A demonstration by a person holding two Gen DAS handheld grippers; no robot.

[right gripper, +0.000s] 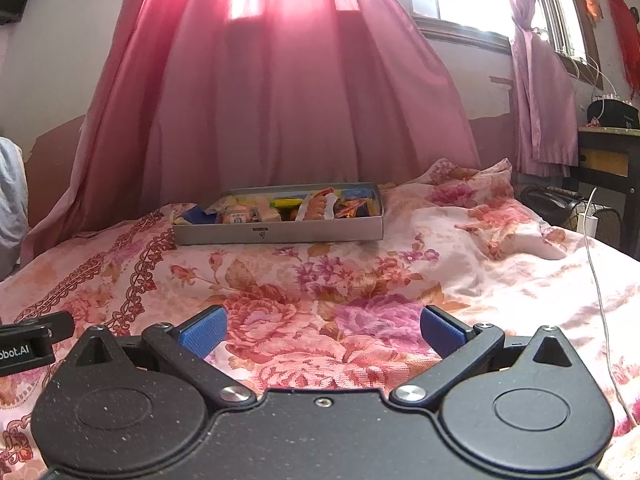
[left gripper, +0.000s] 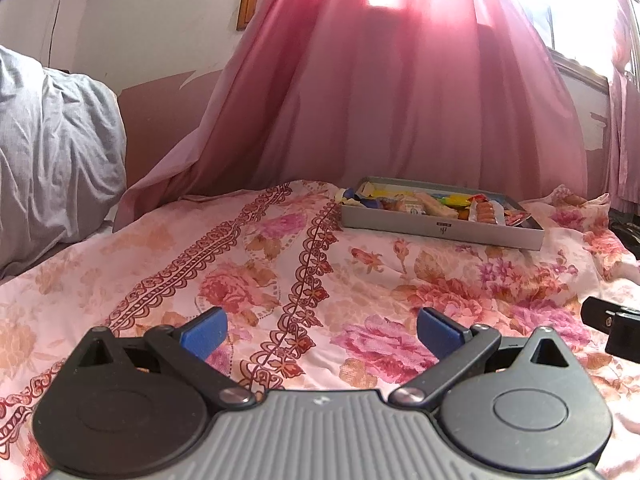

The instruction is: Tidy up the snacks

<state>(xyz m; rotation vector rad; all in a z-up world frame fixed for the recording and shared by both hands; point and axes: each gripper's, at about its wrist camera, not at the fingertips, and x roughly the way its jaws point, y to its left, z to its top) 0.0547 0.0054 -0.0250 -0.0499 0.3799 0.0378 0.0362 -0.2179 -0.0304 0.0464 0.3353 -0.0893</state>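
Observation:
A shallow grey box (left gripper: 440, 230) (right gripper: 280, 233) packed with assorted snack packets (left gripper: 432, 203) (right gripper: 304, 206) lies on the floral bedsheet at the far side of the bed. In the left wrist view it sits far ahead and to the right; in the right wrist view it is straight ahead, slightly left. My left gripper (left gripper: 322, 330) hovers low over the sheet, open, with nothing between its blue pads. My right gripper (right gripper: 323, 330) is likewise open and empty, well short of the box. The right gripper's body (left gripper: 612, 326) shows at the left view's right edge.
A pink curtain (left gripper: 380, 80) hangs behind the box against the window. A grey pillow or duvet (left gripper: 52, 152) lies at the left. A white cable (right gripper: 600, 288) runs over the bed's right side, near a dark desk (right gripper: 608, 160). Flat floral sheet (right gripper: 320, 276) lies between grippers and box.

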